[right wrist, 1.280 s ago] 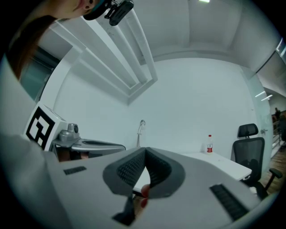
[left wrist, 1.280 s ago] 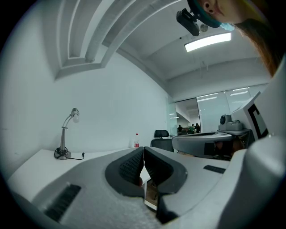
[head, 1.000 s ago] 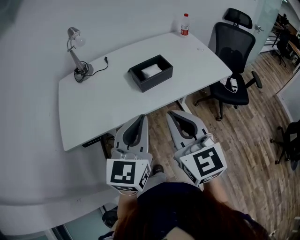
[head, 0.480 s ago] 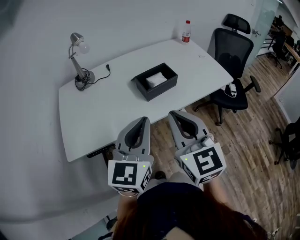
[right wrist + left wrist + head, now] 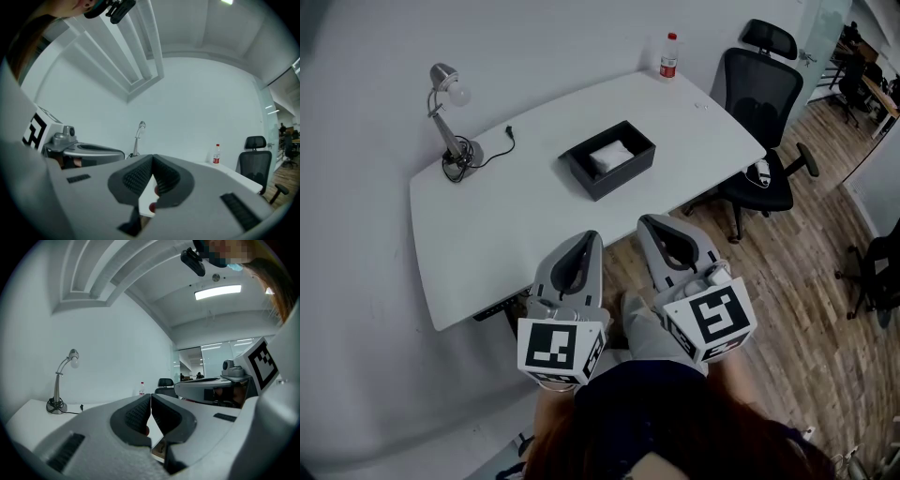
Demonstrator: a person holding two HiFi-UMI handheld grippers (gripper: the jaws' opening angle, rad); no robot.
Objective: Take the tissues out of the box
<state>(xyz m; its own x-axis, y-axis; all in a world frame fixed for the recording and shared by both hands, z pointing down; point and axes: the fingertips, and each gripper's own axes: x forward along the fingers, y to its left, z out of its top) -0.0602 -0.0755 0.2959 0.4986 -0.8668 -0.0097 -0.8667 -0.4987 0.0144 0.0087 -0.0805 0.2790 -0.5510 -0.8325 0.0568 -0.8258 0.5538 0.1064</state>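
Note:
A black open box (image 5: 607,158) with white tissues (image 5: 611,155) inside sits near the middle of the white desk (image 5: 516,216). Both grippers hang side by side in front of the desk's near edge, well short of the box. My left gripper (image 5: 588,235) has its jaws closed tip to tip with nothing between them, as its own view confirms (image 5: 151,395). My right gripper (image 5: 645,220) is likewise shut and empty (image 5: 153,157).
A silver desk lamp (image 5: 448,111) with a cable stands at the desk's left rear. A bottle with a red cap (image 5: 669,54) stands at the far right corner. A black office chair (image 5: 758,131) is beside the desk's right end, on wooden floor.
The head view has shifted a little, so the desk and box sit slightly differently in frame. Both grippers stay shut and keep their places side by side.

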